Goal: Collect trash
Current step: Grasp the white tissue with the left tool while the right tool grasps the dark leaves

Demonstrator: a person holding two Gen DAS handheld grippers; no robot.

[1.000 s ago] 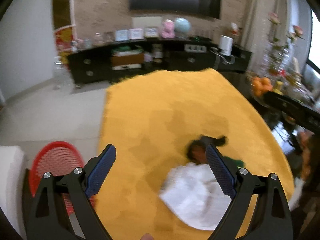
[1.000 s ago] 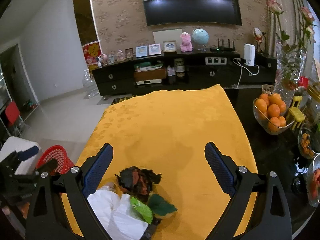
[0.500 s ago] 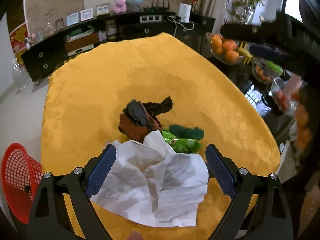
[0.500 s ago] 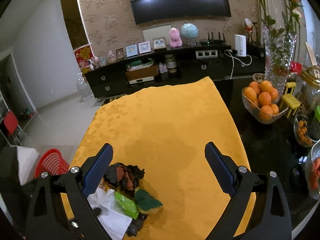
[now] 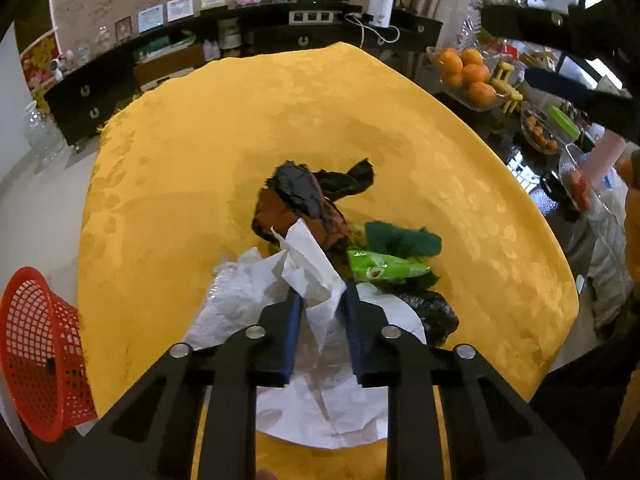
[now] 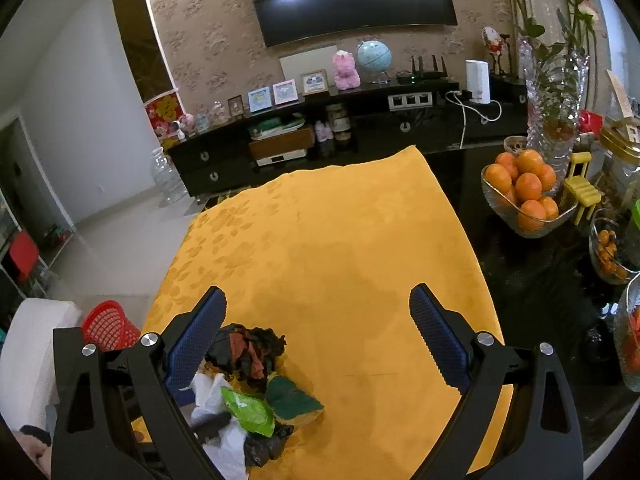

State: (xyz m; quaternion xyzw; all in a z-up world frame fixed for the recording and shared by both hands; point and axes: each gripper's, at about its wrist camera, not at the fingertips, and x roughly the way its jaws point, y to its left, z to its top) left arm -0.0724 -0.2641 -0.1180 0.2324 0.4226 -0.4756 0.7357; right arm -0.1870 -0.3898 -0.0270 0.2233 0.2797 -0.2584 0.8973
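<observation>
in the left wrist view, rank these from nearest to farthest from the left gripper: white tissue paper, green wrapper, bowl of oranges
1. white tissue paper: pinched in the jaws of the left gripper.
2. green wrapper: just beyond, to the right.
3. bowl of oranges: far upper right, off the yellow cloth.

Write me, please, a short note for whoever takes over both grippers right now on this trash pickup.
Left gripper: shut on a fold of the white paper at the near edge of the trash pile.
Right gripper: open, empty, hanging over the yellow tablecloth to the right of the pile.
Pile: dark wrapper, green packet, green leaf, black bag, all on the cloth.
Red basket stands on the floor, left of the table.
Done: paper gripped only. Left: carry it to the basket, then clear the rest.
</observation>
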